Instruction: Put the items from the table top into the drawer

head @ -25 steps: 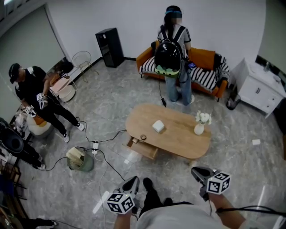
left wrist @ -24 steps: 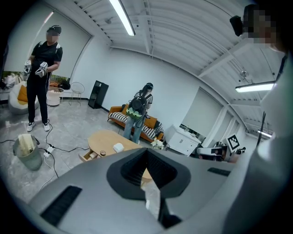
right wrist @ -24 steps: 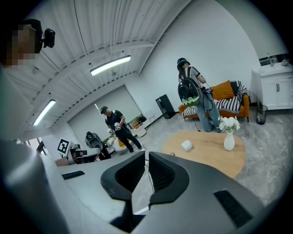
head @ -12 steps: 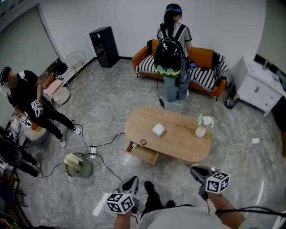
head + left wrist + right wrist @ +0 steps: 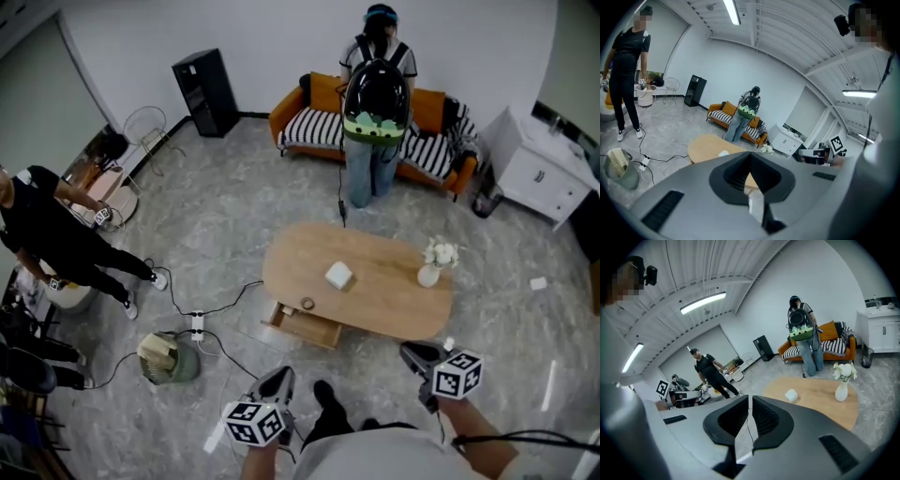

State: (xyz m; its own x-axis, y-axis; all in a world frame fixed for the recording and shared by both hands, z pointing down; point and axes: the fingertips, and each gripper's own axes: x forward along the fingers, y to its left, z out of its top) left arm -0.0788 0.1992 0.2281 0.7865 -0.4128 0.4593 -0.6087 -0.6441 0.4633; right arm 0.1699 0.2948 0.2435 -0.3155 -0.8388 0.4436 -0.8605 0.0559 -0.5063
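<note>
An oval wooden table (image 5: 384, 305) stands ahead of me. On it are a white box (image 5: 338, 275), a small round item (image 5: 307, 304) near the front edge and a white vase of flowers (image 5: 430, 272). Its drawer (image 5: 305, 325) hangs open on the near left side. My left gripper (image 5: 280, 381) and right gripper (image 5: 418, 355) are held low, well short of the table. Both are shut and empty. The left gripper (image 5: 751, 154) points at the table (image 5: 705, 145). The right gripper (image 5: 750, 398) faces the box (image 5: 791, 394) and vase (image 5: 841, 391).
A person with a backpack (image 5: 375, 103) stands between the table and an orange striped sofa (image 5: 319, 122). A person in black (image 5: 47, 234) is at the far left. Cables, a power strip (image 5: 198, 324) and a green bin (image 5: 169, 356) lie left of the drawer. A white cabinet (image 5: 544, 169) stands right.
Both grippers and I have shifted across the floor, so the table sits slightly lower and closer. The person in black has moved further left. The jaws have stayed shut.
</note>
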